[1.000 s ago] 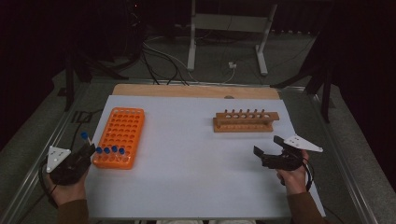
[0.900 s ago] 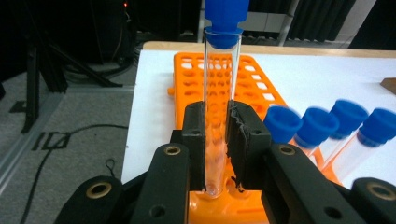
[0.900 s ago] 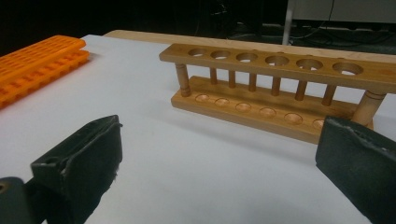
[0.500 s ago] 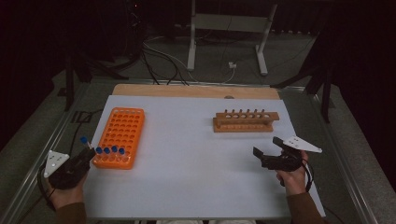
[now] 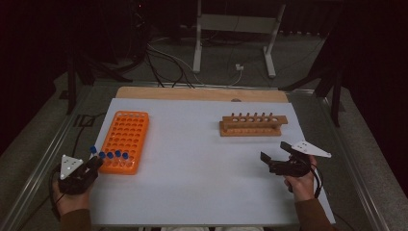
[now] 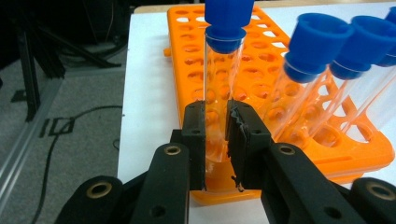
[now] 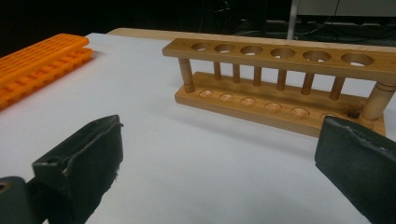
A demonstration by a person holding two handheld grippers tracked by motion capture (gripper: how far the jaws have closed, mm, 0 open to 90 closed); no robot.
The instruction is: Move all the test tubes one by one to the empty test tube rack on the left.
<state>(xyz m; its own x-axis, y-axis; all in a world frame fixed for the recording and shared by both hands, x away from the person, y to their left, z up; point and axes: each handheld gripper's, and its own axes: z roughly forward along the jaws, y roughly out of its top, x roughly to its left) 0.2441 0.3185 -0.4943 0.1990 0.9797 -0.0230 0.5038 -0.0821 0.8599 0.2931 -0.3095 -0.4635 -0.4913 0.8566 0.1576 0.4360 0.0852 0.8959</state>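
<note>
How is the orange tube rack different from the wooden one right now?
The orange plastic rack is a flat tray with a dense grid of many small holes; the wooden rack is a raised bar on posts with one row of six holes. The orange plastic rack holds blue-capped test tubes along its near edge; the wooden rack stands empty. The left gripper is shut on one tube beside the orange rack; the open right gripper faces the wooden rack. Both sit on the white tabletop.

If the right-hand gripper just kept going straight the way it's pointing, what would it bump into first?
Probably the wooden rack: it stands ahead of the open right gripper, with bare white table between them. Depth is hard to judge.
</note>
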